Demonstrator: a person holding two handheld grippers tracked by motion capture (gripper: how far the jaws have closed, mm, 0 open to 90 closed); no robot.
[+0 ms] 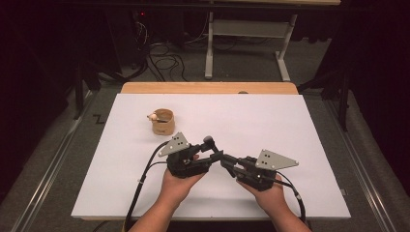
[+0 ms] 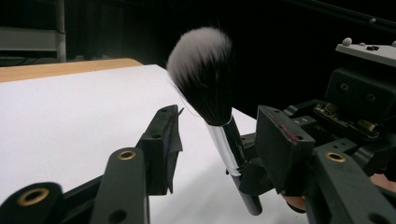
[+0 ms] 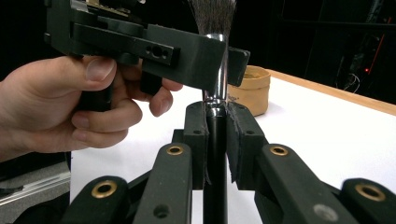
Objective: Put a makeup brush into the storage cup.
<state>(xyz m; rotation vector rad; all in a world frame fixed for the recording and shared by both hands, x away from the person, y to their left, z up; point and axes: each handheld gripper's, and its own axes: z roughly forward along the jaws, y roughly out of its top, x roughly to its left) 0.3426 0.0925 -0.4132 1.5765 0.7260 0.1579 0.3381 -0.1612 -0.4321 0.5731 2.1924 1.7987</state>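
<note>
A makeup brush with a black handle, a silver ferrule and a dark, white-tipped head stands upright above the middle of the table. My right gripper is shut on its black handle, just under the ferrule. Higher up, my left gripper is open, one jaw on each side of the ferrule; the brush is nearer its right jaw. In the high view the left gripper and the right gripper meet tip to tip.
A white sheet covers the wooden table. A small tan cup holding a light-tipped stick stands at the back left, seen behind the brush as the cup. Cables trail from both grippers toward the near edge.
</note>
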